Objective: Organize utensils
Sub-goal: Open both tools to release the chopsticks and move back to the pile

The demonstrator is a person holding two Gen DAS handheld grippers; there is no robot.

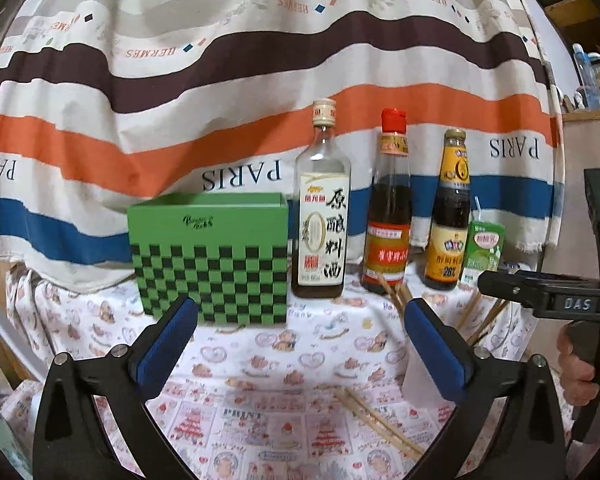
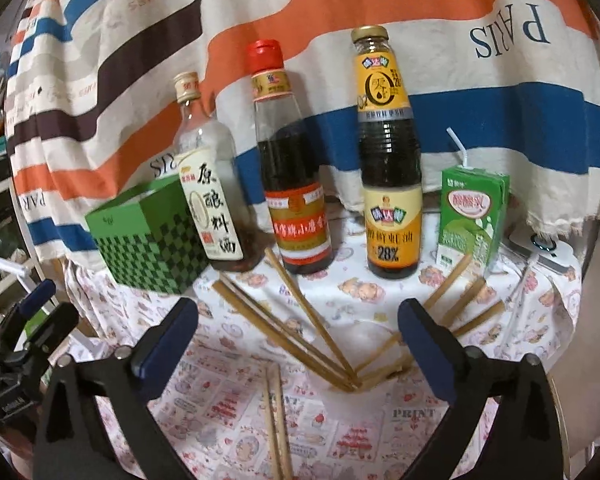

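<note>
Bamboo chopsticks (image 2: 300, 320) scattered mid-table; both claws wide, empty; green box (image 1: 212, 256) left.

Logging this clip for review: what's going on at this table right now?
A person holds two grippers over a printed tablecloth. The left gripper and right gripper are both open and empty. Wooden chopsticks lie scattered before three sauce bottles, a green checkered box and a green drink carton.

"PARIS" and "HERMES" repeat, upside down, across the striped cloth (image 1: 260, 80). The clear bottle (image 1: 322, 216) reads "原酿料酒". The yellow-label bottle (image 2: 392, 200) shows "28%". "PRINT" marks the tablecloth (image 2: 414, 414). "DAS" stands on the right gripper (image 1: 578, 304).
</note>
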